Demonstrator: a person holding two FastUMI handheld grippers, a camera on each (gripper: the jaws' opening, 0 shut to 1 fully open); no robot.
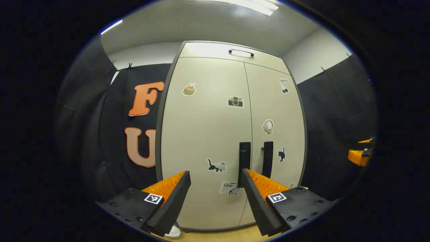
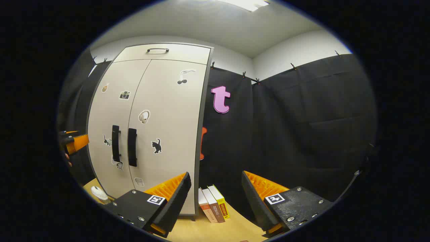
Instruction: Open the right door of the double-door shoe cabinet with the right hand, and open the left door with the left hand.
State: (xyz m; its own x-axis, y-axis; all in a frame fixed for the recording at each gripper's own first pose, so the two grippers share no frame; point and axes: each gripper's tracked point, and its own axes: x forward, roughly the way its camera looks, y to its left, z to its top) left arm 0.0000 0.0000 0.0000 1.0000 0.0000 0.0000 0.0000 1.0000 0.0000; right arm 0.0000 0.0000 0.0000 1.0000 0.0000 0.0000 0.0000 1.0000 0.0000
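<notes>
Ahead of the left gripper (image 1: 216,183), open air is seen up to the closed shoe cabinet (image 1: 208,134); nothing is interposed between the spread fingers and the left door handle (image 1: 244,161), which lies just inside the right-hand finger. Ahead of the right gripper (image 2: 216,183), the space is bounded by the black cloth wall (image 2: 302,134). Three books (image 2: 213,206) stand on the floor low between its fingers. The right door handle (image 2: 132,147) lies up and to its left, with unobstructed air between.
</notes>
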